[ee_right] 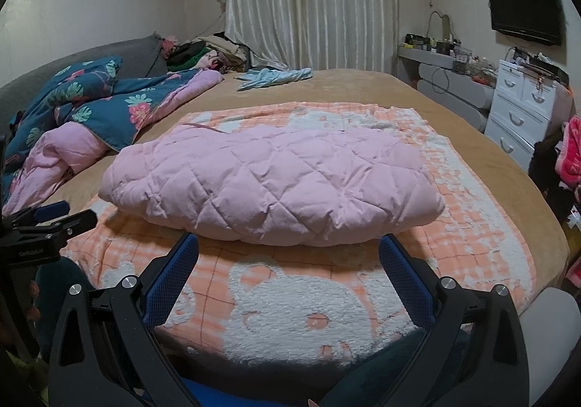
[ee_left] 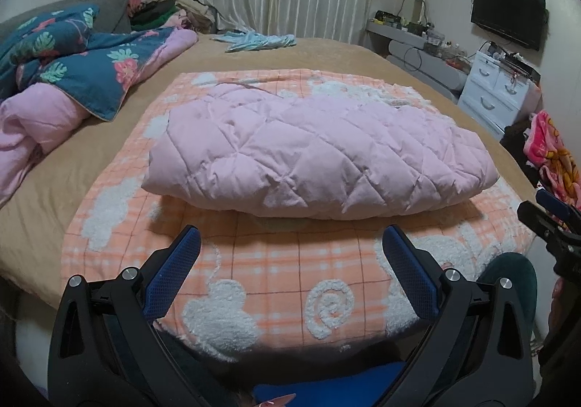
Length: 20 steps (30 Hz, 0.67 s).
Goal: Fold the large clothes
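Spread jaws — folded pink coat (ee_left: 319,156) beyond

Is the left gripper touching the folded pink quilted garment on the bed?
Apart. In the left wrist view, the left gripper has open jaws short of the pink quilted garment, with orange checked blanket between.

The folded pink quilted coat (ee_right: 268,182) lies on the orange blanket (ee_right: 483,225), beyond the empty, spread right tongs (ee_right: 288,243).

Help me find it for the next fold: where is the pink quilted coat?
In both wrist views the pink quilted coat lies mid-frame on the orange checked blanket, just beyond both open claws, right of the floral duvet.
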Motion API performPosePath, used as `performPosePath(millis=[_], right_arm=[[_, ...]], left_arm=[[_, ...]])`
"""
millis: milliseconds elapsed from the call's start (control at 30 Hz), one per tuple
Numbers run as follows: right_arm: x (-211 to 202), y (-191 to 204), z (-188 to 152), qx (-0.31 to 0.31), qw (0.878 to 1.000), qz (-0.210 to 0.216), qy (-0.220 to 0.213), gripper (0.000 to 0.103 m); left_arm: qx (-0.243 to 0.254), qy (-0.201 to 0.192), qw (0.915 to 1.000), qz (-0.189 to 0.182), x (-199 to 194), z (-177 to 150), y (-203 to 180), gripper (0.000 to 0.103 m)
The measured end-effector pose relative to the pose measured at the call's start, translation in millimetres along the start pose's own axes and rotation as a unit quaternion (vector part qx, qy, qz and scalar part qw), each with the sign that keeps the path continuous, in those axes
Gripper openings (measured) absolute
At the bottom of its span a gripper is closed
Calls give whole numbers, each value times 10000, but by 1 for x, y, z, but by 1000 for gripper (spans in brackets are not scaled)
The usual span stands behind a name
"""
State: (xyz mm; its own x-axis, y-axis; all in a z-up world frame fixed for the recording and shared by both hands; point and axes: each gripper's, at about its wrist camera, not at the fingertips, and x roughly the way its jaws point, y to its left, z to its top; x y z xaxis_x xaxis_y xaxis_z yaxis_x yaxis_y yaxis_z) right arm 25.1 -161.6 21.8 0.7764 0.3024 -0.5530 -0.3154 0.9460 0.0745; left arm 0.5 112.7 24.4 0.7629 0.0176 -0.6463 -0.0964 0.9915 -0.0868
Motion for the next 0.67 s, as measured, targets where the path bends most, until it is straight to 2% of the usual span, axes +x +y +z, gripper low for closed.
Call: performPosePath(millis=[100,233,367,433,500,567,600,633,667], right_arm=[[0,-9,0,85,9999,-138,-34,99],[1,-35,-4,306,9981,-532,-54,99],[0,-81,-10,789,9926,-919,-61,99],[-2,-121,-15,1135,9857,-1239,-88,99],[-1,-176,-27,1419,9715,-1899,-90,99],[3,-230,-41,1708,9538,-2471,105,99],[5,-263,-52,1890,9417,-2776,217,99],[6,-306,-68,2184,9206,-3206,444,99],[6,-336,-80,2406,9056,-3444,576,99]], left_arm=[[-121,120,9999,-9,5,-1,6,94],[-373,225,9990,38,14,-2,18,94],[-615,180,9977,239,23,4,40,94],[-916,234,9947,394,34,12,68,94],[-1119,219,9913,656,44,22,97,94],[-1397,256,9833,1137,60,36,147,94],[-1521,298,9787,1343,68,42,171,94],[-1605,288,9748,1521,72,45,189,94],[-1758,266,9674,1804,78,50,215,94]])
